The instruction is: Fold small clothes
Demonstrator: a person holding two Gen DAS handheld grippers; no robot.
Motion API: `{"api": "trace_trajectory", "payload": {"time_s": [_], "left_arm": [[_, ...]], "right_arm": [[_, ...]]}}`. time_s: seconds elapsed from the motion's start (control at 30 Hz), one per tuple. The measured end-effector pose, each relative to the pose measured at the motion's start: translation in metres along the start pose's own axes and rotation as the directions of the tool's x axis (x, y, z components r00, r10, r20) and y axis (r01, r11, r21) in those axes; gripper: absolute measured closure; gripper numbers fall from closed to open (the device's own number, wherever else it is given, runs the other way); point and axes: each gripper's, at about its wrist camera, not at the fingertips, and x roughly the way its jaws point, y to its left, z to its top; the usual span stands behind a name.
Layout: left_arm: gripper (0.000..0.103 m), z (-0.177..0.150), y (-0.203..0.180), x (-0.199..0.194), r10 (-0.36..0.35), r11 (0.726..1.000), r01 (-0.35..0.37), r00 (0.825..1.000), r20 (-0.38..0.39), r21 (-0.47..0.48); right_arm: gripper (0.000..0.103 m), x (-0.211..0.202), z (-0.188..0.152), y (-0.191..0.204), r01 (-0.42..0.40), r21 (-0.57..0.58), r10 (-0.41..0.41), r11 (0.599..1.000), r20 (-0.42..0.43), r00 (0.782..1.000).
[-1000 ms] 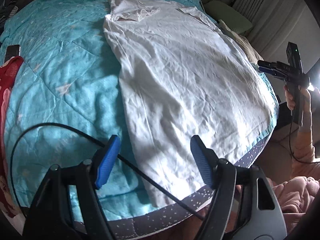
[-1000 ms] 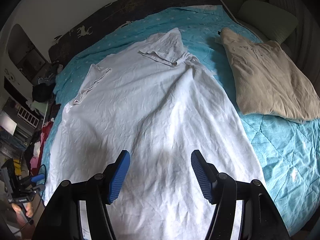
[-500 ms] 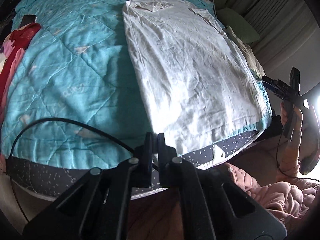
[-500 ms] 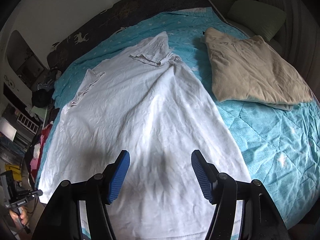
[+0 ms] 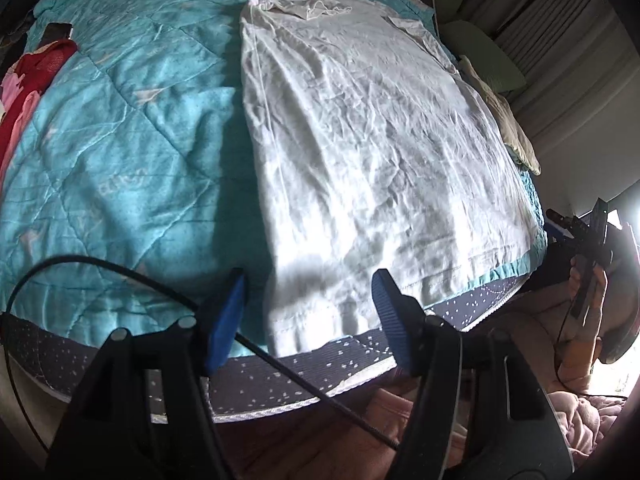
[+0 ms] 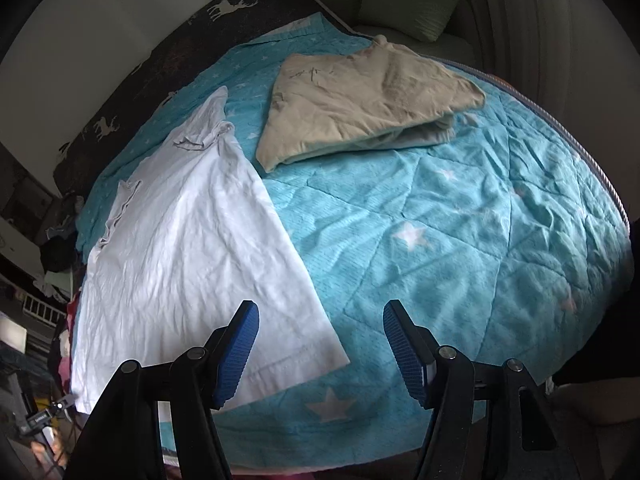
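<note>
So the wrinkled white cotton t-shirt is lying flat on the turquoise quilted star-print bedspread, hem at the near edge, sleeves already tucked in at the far end. Looks like we're between folds, so the next move is probably pinching both hem corners. Left gripper hovers spread wide over the shirt's left hem corner, holding nothing. Right gripper is wide open and empty too, near the shirt's other hem corner. A folded beige garment sits beyond the shirt.

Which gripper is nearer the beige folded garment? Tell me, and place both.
Right. The right gripper hovers open at the bed's near edge, the beige folded garment ahead across the quilt. The left gripper is open at the white shirt's other hem corner, farther away.
</note>
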Motion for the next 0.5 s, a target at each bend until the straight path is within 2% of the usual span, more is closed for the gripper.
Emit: {"api": "trace_trajectory", "payload": {"time_s": [0.1,0.13,0.17,0.2,0.23,0.27,0.43,0.5], "left_arm": [[0.039,-0.001,-0.001,0.007,0.018,1.0,-0.018,1.0,-0.007,0.004],[0.046,-0.002,-0.002,0.006,0.024,1.0,-0.024,1.0,-0.002,0.01],[0.062,-0.003,-0.004,0.006,0.024,1.0,-0.024,1.0,-0.002,0.016],[0.069,-0.004,-0.005,0.006,0.018,1.0,-0.018,1.0,-0.01,0.018],[0.082,-0.004,-0.005,0.007,0.012,1.0,-0.012,1.0,-0.019,0.012],[0.085,-0.005,-0.003,0.006,0.001,1.0,-0.001,1.0,-0.024,-0.004],[0.094,-0.008,-0.006,-0.003,-0.022,0.999,0.022,1.0,0.009,-0.026],[0.095,-0.009,-0.009,-0.007,-0.018,1.0,0.018,0.999,0.027,-0.017]], "right_arm": [[0.037,0.004,-0.007,-0.01,-0.017,0.015,0.018,1.0,-0.028,0.999],[0.036,0.006,-0.009,-0.013,-0.015,0.021,0.015,1.0,-0.035,0.999],[0.036,0.01,-0.011,-0.017,-0.011,0.033,0.013,0.999,-0.048,0.999],[0.036,0.012,-0.013,-0.02,-0.014,0.042,0.017,0.999,-0.057,0.998],[0.036,0.015,-0.015,-0.023,-0.029,0.052,0.032,0.998,-0.066,0.997],[0.036,0.017,-0.017,-0.025,-0.047,0.06,0.051,0.997,-0.07,0.996],[0.036,0.018,-0.021,-0.024,-0.169,0.07,0.173,0.983,-0.065,0.983],[0.036,0.02,-0.021,-0.019,-0.185,0.051,0.188,0.981,-0.074,0.979]]}}
